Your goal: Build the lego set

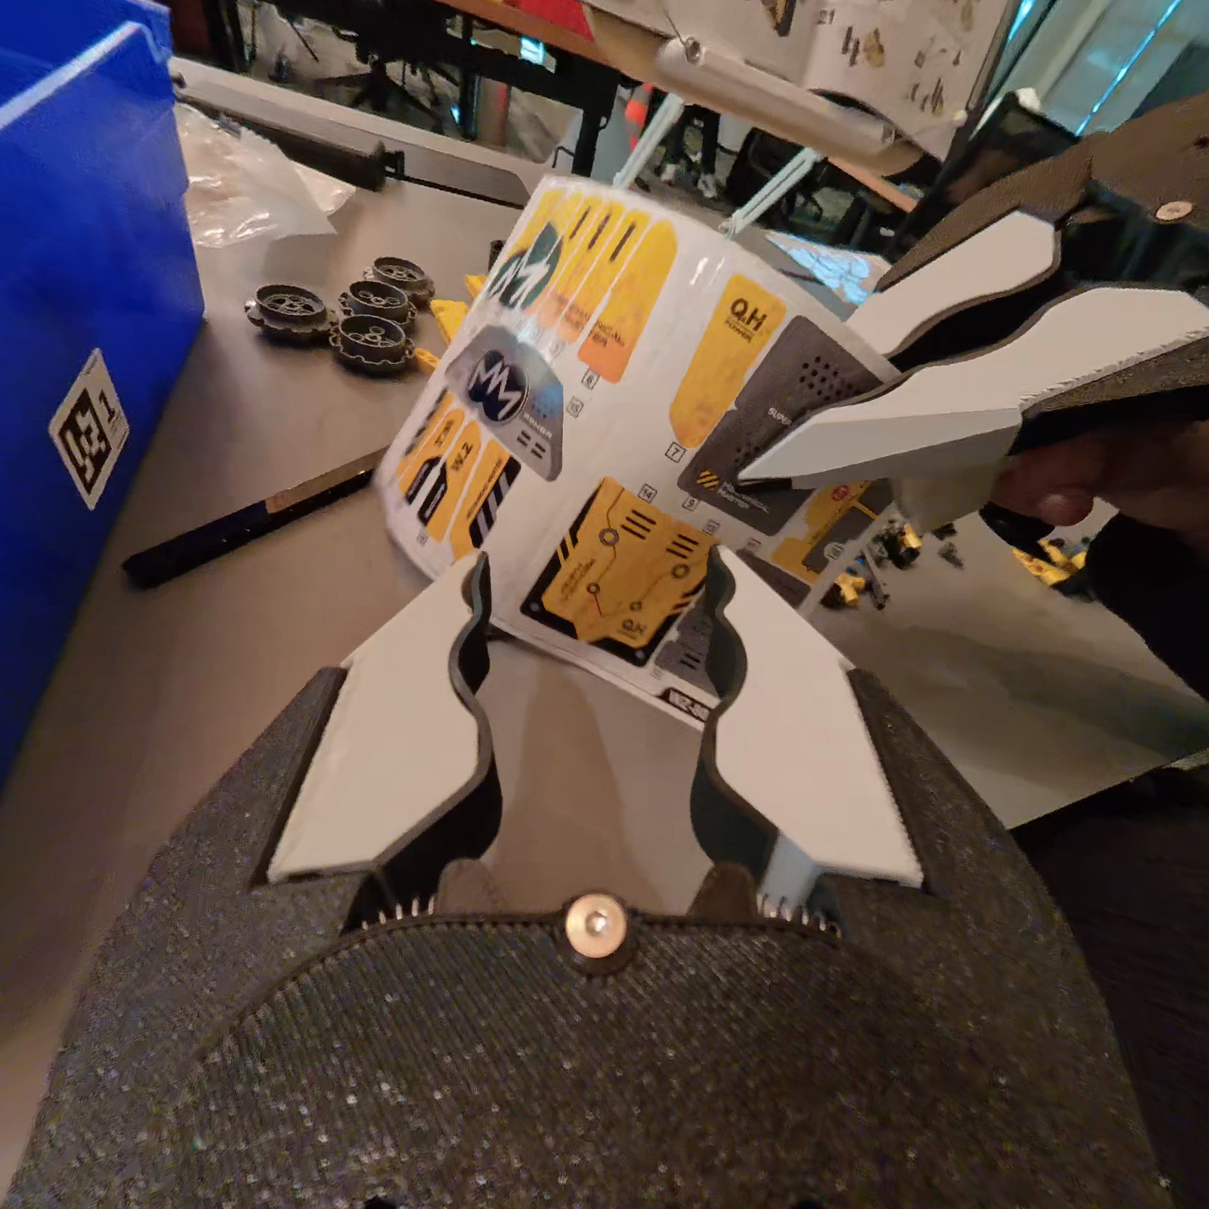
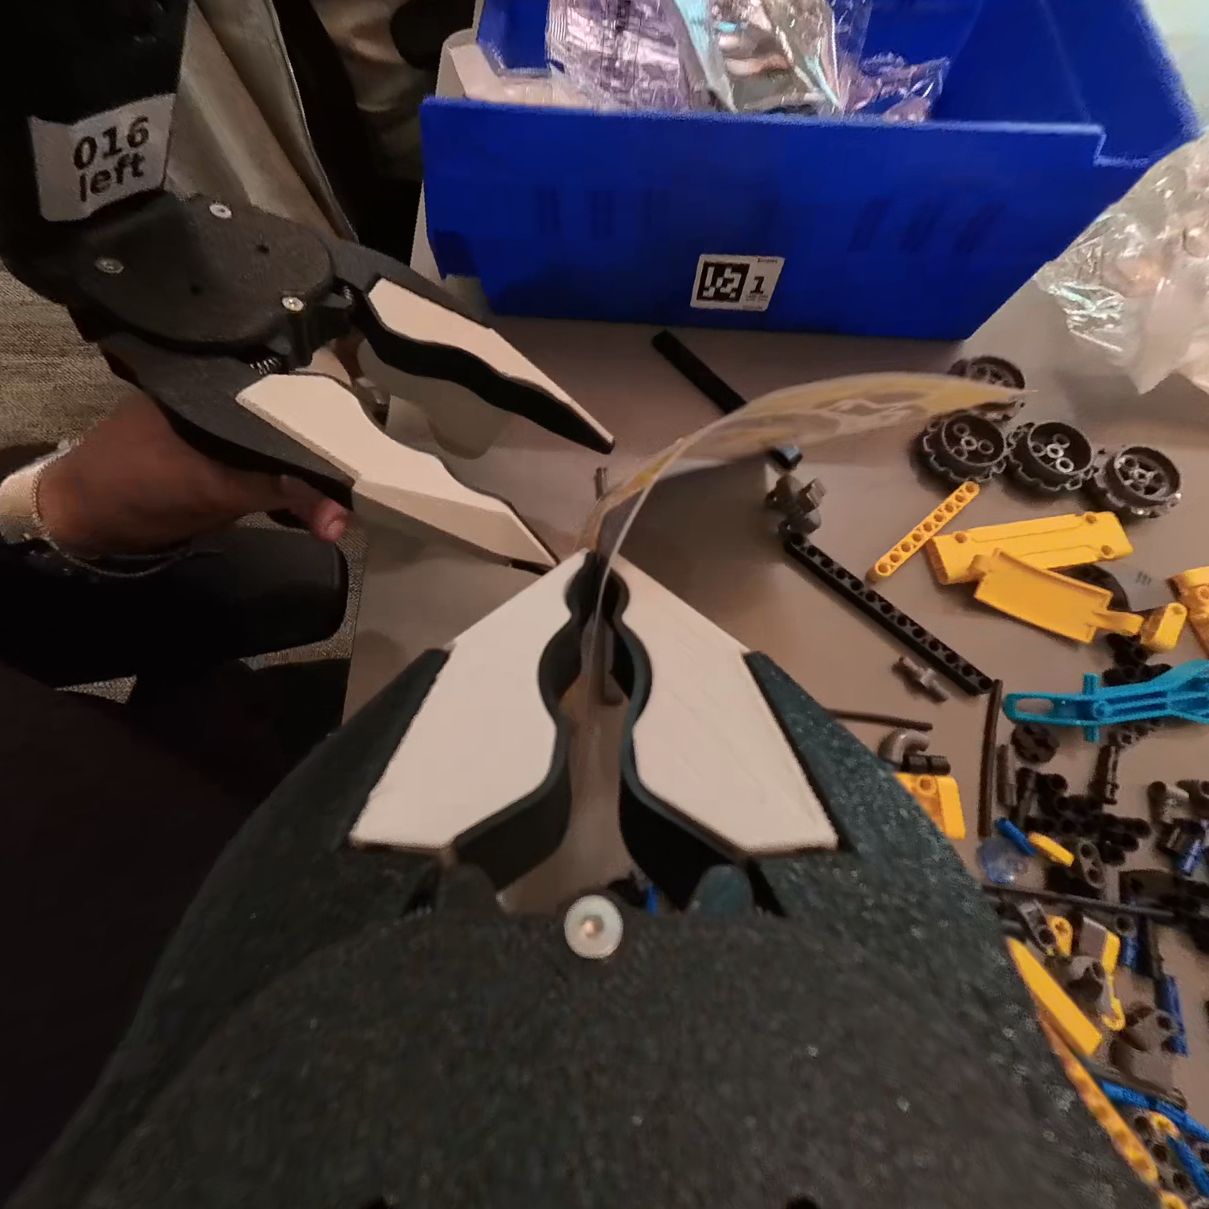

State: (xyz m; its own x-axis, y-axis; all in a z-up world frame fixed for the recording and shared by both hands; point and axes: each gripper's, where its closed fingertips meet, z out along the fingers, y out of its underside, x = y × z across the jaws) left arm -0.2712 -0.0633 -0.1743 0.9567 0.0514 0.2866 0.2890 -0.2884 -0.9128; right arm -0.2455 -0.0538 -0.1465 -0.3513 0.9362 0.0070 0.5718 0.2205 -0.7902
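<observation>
A curled white sticker sheet (image 1: 608, 392) with yellow, grey and black decals stands up off the grey table (image 1: 262, 628). My right gripper (image 1: 805, 405) comes in from the right and is shut on the sheet's right edge. In the right wrist view, the sheet (image 2: 818, 405) shows edge-on, pinched at the tips of my right gripper (image 2: 592, 559). My left gripper (image 1: 598, 562) is open, with the sheet's lower edge between its fingertips, unclamped. It also shows in the right wrist view (image 2: 579, 504), hand-held at the left, with its jaws apart.
A blue bin (image 2: 752, 209) with plastic bags stands at the back; it also shows in the left wrist view (image 1: 85, 262). Black wheels (image 2: 1047, 458), yellow panels (image 2: 1027, 556), a long black beam (image 2: 883, 615), a teal piece (image 2: 1112, 706) and several small parts (image 2: 1079, 850) lie to the right. A dark stick (image 1: 248, 523) lies on the table.
</observation>
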